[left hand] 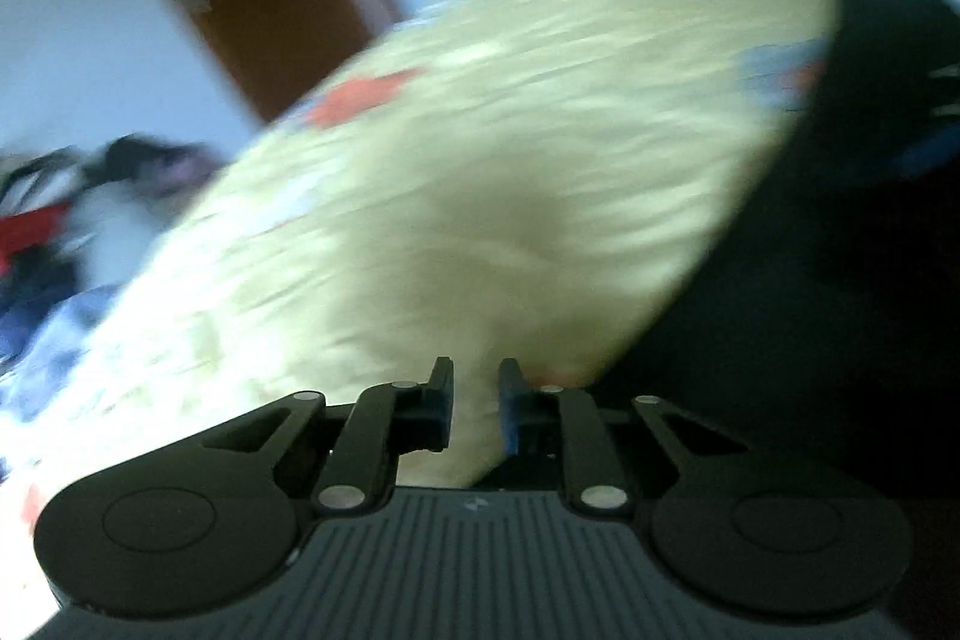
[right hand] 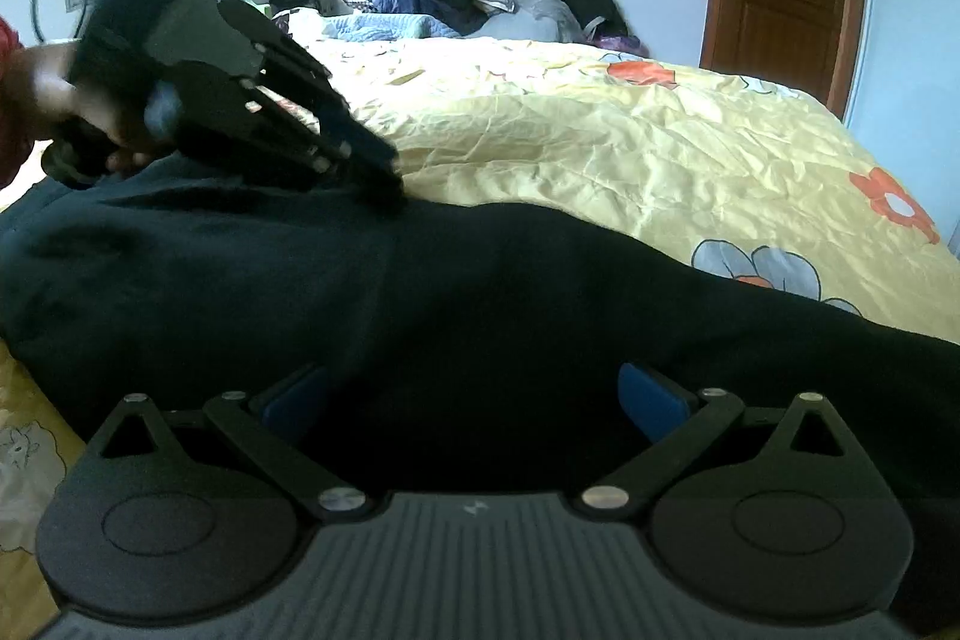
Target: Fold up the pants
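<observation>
Soft, limp black fabric pants (right hand: 480,316) sprawl across the yellow flowered bedsheet (right hand: 630,148).
Left gripper (right hand: 384,187) jaws nearly together at the pants' far edge, grip unclear; right gripper (right hand: 474,400) gapes — pinch an edge.

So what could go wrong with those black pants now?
The left gripper sits at the far edge of the pants, and in its own view only the yellow bedsheet shows between its fingers, so it may pinch sheet instead. The right gripper is open, gripping nothing, so lifting now could bunch the pants.
</observation>
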{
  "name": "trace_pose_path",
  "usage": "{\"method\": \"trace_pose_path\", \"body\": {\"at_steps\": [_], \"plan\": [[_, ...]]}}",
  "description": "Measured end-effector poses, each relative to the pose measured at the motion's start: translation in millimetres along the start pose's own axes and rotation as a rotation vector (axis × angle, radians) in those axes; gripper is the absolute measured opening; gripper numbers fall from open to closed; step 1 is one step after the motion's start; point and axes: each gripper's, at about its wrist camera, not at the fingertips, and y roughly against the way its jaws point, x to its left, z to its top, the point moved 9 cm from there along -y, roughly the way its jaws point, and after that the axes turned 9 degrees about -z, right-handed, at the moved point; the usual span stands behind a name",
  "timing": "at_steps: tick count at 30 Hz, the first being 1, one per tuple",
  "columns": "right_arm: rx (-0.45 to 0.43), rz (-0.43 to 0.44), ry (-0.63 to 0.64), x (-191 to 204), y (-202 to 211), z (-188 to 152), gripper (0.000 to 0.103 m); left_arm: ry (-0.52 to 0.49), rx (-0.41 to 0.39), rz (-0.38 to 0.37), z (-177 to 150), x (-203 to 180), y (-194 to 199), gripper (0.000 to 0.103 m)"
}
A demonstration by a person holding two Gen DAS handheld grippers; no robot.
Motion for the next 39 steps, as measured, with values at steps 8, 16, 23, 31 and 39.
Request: {"method": "trace_pose_path", "body": {"at_steps": [8, 16, 23, 31, 39], "plan": [[0.003, 0.0, 0.001, 0.0, 2.5, 0.2, 0.103, 0.127, -0.191, -0.167, 11.5, -50.0, 53.8, 0.078], [0.026, 0.002, -0.003, -6.9, 5.5, 2.8, 0.103, 0.346, -0.093, -0.121, -23.1, -40.2, 29.3, 0.08], [0.082, -0.179, -0.062, -48.5, 7.1, 39.4, 0.103, 0.569, -0.102, 0.069, -49.4, 18.8, 49.7, 0.08], [0.175, -0.31, 0.078, -68.6, -28.7, 32.6, 0.103, 0.536, -0.116, 0.002, -50.2, -23.7, 63.3, 0.089], [0.136, -0.308, -0.131, -98.9, 19.9, 14.1, 0.103, 0.585, -0.21, -0.052, -41.7, -68.3, 85.5, 0.093]]}}
